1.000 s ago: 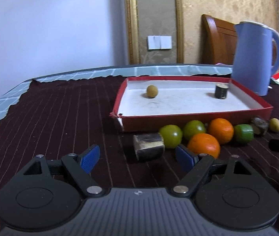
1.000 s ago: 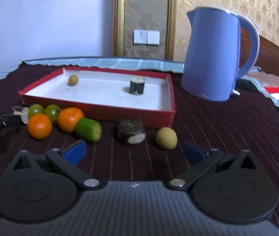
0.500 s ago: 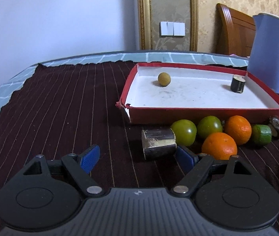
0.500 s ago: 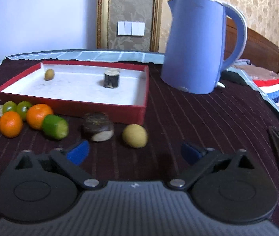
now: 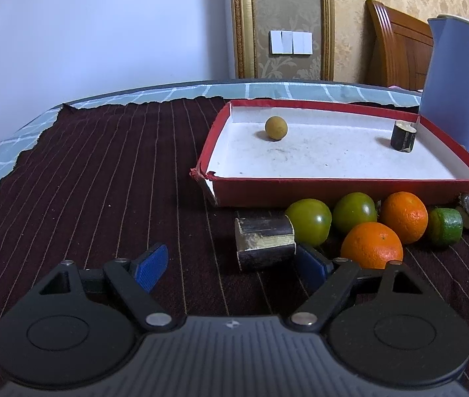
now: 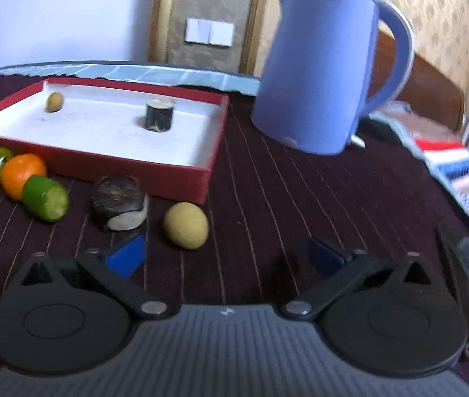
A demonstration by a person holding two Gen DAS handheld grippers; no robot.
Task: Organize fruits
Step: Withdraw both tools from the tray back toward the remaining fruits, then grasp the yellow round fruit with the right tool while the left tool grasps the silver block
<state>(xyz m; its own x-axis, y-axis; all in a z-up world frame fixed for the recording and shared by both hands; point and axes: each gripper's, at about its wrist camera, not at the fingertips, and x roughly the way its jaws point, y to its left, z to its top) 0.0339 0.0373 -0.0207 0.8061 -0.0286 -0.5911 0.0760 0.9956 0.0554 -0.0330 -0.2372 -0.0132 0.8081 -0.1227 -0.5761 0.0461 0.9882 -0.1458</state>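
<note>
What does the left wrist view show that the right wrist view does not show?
Only the left wrist view shows the dark cut cylinder lying before the left gripper. Only the right wrist view shows the right gripper, open, and the striped cloth. Both show the red tray, the blue kettle and the oranges.

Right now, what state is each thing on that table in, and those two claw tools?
Red tray: open, holds two pieces.
Small yellow fruit: in the tray.
Dark cylinder piece: upright in the tray.
Dark cut piece: on its side, outside the tray.
Blue kettle: upright, behind the tray.
Left gripper: open, empty.
Right gripper: open, empty, jaws just widened.
</note>
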